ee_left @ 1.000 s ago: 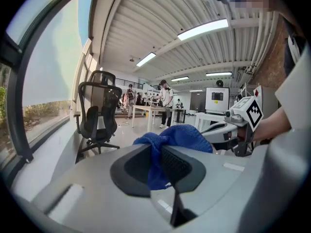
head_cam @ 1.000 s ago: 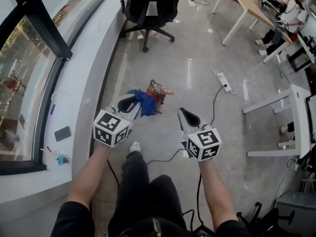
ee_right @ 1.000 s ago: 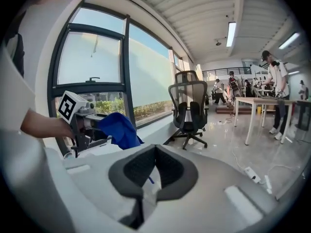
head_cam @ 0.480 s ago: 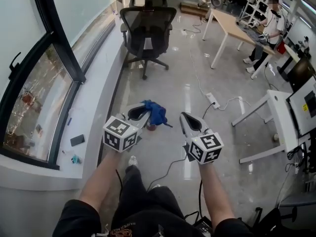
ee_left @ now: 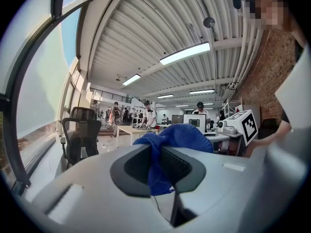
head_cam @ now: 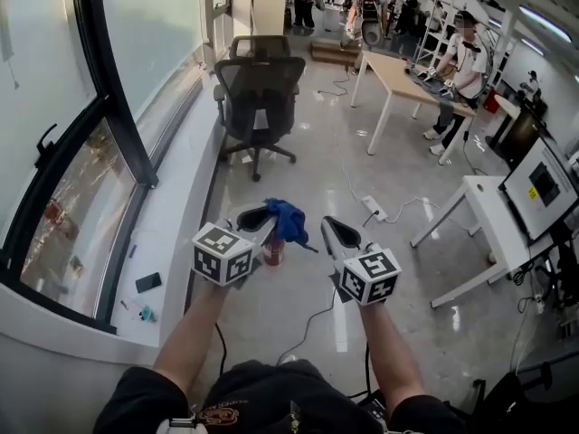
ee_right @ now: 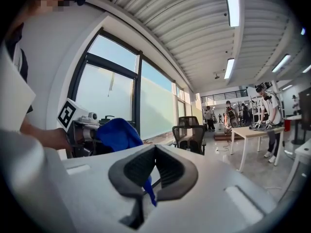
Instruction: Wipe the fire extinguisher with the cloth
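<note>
Cloth (head_cam: pixel 288 220) has risen, pinched in left gripper (head_cam: pixel 264 214) fingers; right gripper (head_cam: pixel 331 227) fingers pressed together.

Glossy floor (head_cam: pixel 326 143) with office chair (head_cam: pixel 258 93), power strip (head_cam: pixel 373 208), perhaps red extinguisher (head_cam: pixel 272 250).

The cloth (head_cam: pixel 288 220) is blue knitted fabric, soft and matt, with a fine looped texture. The 2 grippers, left gripper (head_cam: pixel 270 213) and right gripper (head_cam: pixel 327 225), have smooth matt grey plastic shells and black ribbed, rubbery pads (ee_left: pixel 177 166). The floor (head_cam: pixel 317 143) is polished and glossy, mirroring the lamps. The chair (head_cam: pixel 260 84) has a black mesh back. The table (head_cam: pixel 398 69) has a pale wood top on white painted legs. The fire extinguisher (head_cam: pixel 272 250) looks red and shiny.
</note>
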Action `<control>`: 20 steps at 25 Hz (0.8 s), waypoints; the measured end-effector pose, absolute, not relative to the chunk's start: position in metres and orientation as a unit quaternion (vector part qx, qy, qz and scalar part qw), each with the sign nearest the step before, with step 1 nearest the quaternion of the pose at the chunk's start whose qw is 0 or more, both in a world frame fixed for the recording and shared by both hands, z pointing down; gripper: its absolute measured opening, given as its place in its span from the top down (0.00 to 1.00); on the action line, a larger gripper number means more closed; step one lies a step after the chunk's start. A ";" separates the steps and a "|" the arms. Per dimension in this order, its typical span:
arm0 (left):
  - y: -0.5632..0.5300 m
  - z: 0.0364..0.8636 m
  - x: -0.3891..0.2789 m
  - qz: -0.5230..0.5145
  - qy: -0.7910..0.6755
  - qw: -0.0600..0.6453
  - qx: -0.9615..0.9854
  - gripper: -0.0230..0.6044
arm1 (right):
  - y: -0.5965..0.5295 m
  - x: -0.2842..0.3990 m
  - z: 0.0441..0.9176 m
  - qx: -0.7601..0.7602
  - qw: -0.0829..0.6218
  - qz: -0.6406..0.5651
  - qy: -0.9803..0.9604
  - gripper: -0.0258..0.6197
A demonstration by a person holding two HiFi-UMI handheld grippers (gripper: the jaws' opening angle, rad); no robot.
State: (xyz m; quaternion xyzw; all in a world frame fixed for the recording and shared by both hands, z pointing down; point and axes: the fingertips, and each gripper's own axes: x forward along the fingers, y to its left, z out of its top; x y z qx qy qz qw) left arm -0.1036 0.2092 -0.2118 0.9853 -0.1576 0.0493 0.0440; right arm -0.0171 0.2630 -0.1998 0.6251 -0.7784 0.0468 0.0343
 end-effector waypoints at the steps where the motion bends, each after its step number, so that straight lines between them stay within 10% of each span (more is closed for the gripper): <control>1: 0.211 -0.215 -0.108 0.047 -0.155 0.042 0.986 0.89 | 0.265 -0.022 -0.203 0.629 0.032 0.045 -0.776 0.96; 20: 0.235 -0.247 -0.185 0.036 -0.122 0.031 0.991 0.89 | 0.282 -0.111 -0.246 0.662 0.026 0.020 -0.749 0.96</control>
